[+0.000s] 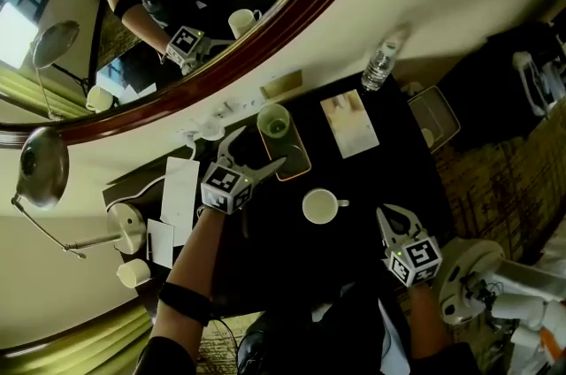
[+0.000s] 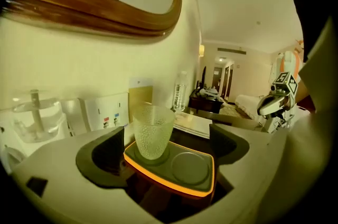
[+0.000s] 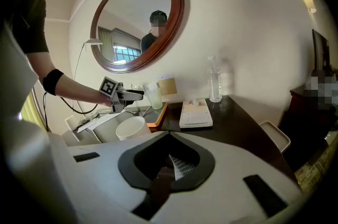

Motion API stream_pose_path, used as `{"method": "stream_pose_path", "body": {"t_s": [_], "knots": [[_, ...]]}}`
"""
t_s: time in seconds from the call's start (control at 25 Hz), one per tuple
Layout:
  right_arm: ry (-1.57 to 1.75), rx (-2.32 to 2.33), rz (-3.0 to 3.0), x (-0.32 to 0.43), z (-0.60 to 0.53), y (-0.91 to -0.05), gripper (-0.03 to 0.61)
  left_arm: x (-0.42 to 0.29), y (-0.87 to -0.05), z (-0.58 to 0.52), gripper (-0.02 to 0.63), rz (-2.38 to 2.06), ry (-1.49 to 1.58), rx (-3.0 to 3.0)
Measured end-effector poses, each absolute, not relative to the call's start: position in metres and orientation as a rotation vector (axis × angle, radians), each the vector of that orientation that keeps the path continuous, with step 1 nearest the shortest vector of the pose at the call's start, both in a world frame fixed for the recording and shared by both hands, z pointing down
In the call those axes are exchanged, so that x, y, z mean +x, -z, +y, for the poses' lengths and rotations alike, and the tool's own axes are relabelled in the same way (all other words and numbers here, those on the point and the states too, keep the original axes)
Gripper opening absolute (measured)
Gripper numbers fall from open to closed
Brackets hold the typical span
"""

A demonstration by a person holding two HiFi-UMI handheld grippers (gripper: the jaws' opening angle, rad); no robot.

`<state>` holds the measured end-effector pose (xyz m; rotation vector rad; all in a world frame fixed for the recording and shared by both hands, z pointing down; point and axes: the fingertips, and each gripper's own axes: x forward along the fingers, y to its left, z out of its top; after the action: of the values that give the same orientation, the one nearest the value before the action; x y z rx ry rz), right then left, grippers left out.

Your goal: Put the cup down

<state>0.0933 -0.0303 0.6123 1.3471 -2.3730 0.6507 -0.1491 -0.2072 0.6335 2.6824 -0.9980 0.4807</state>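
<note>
Your left hand-held gripper (image 2: pixel 169 146) has its jaws spread wide and holds nothing. The glass cup (image 2: pixel 153 130) stands upright just ahead of the opening, nearer the left jaw, and neither pad touches it. It sits in the near-left round recess of the orange-rimmed tray (image 2: pixel 174 184), with the second recess bare to its right. That recess is likely why it sits there: the seat keeps the base from sliding, and the tray keeps the glass off the dark desk (image 1: pixel 389 179). By the look of it, the cup is already down and the job is close to done.

With the jaws this far apart, you have room on both sides to draw straight back. Mind the left jaw, which is the closer one. A sideways drift could clip the cup and tip it, since it is tall and narrow at the foot.

Your right hand-held gripper (image 3: pixel 171 165) is closed and empty, held low and well clear of the tray, which keeps it out of the way. A white mug (image 1: pixel 320 207) stands on the desk between your two grippers, beside the tray.
</note>
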Motion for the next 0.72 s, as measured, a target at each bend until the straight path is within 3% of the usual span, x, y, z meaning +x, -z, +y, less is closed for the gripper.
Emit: {"method": "stream_pose_path", "body": {"t_s": [0.56,0.72], "knots": [[-0.684,1.469,-2.355,0.112,-0.02,-0.634,0.011,-0.128,-0.65,-0.261,0.502,-0.977,-0.456,2.742],[-0.699,1.491,-2.335,0.118,-0.018,-0.637,0.011,-0.121,-0.658,-0.262,0.469,-0.953,-0.5,2.749]]}}
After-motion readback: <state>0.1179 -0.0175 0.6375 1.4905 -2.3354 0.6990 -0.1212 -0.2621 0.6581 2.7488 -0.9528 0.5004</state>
